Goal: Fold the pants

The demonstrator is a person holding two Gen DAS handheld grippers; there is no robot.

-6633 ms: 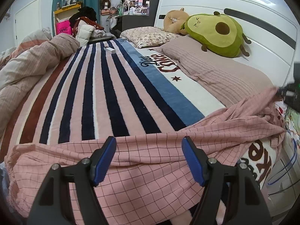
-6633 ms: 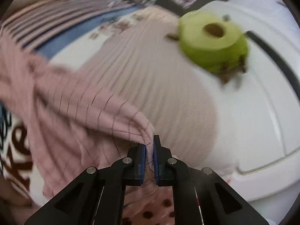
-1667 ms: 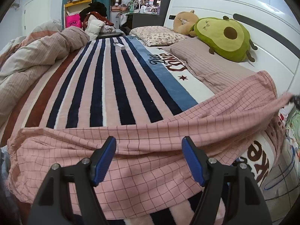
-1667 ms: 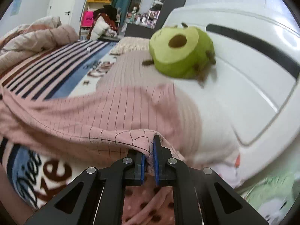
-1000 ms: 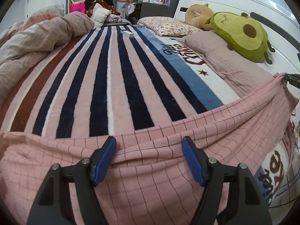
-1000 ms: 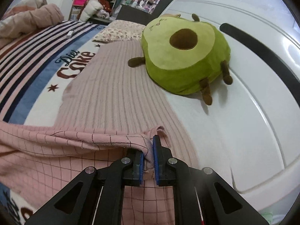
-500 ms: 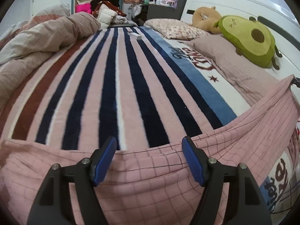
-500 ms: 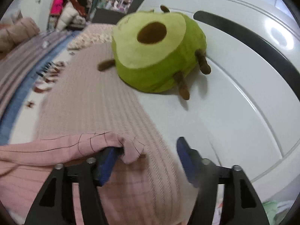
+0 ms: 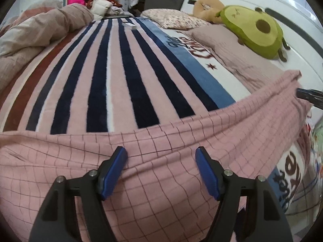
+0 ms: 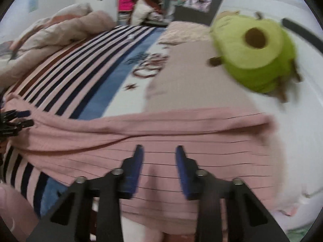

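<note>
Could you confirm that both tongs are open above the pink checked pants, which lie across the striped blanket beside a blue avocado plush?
Not quite: the avocado plush is green, as the left wrist view shows. The rest stands: left tongs and right tongs open above the pink checked pants.

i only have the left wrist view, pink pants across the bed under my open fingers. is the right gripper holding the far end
Observer: No. The right wrist view shows the right gripper open over the pink pants, gripping nothing.
Operator: where is that end lying
Observer: Its corner lies flat on the mauve pillow, short of the avocado plush.
Operator: is my left gripper visible from there
Observer: Yes, the left gripper shows at the left edge of that view, fingertips apart by the pants' other end.
Operator: is that view sharp
Observer: No, it is motion-blurred.
</note>
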